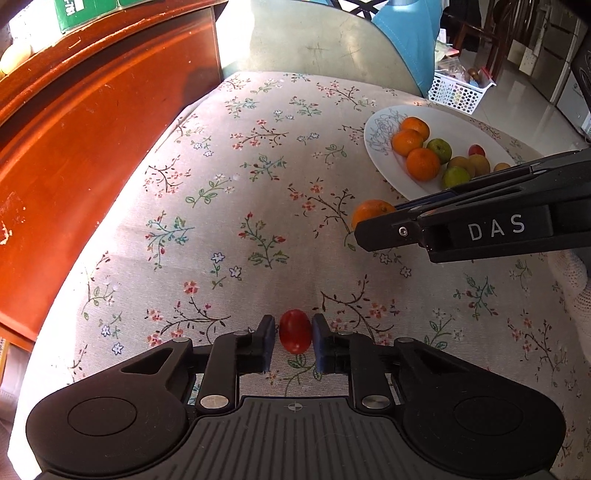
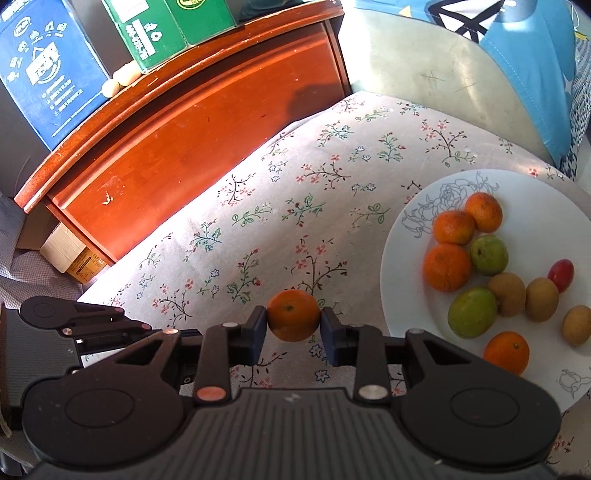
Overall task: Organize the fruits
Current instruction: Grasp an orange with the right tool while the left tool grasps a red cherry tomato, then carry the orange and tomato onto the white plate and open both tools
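Observation:
My left gripper is shut on a small red tomato just above the floral cloth. My right gripper is shut on an orange tangerine, which also shows in the left wrist view beside the plate's near edge. The white plate on the right holds several tangerines, two green fruits, brown kiwis and a red tomato. The plate also shows in the left wrist view.
The floral tablecloth covers the table. A red-brown wooden cabinet stands along the left with blue and green boxes on top. A pale chair back is at the far end; a white perforated basket sits on the floor.

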Demonstrator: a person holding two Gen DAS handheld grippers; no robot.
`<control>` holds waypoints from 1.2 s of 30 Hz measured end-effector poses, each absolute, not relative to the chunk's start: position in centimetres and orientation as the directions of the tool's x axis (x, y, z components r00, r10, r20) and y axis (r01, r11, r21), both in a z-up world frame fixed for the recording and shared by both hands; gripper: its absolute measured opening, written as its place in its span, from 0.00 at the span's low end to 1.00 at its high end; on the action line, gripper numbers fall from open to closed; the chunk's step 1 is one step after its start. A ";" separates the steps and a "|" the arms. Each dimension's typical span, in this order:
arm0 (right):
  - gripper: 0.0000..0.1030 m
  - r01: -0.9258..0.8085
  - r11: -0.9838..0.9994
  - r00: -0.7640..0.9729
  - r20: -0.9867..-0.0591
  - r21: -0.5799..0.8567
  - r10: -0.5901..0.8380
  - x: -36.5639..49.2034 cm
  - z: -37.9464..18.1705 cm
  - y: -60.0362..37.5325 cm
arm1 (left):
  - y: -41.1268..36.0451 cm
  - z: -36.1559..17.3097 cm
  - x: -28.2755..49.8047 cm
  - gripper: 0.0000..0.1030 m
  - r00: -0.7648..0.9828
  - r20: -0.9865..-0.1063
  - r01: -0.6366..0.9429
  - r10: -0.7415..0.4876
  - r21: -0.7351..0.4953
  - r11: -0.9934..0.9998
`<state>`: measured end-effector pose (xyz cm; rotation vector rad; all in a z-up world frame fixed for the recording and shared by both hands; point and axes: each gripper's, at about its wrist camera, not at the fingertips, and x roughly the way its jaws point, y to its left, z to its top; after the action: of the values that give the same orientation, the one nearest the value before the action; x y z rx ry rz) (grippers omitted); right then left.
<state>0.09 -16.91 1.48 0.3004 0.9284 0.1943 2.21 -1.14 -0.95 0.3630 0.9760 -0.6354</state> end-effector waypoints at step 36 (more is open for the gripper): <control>0.31 0.270 0.875 0.733 -0.675 0.403 0.084 -1.0 5.9 -32.4 | -15.8 3.6 4.2 0.15 0.438 -0.692 0.678 -0.573 -0.165 0.717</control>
<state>-1.01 -32.43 5.95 0.5072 0.7492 -0.1071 4.21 -15.76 3.58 0.1451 0.8009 -0.7809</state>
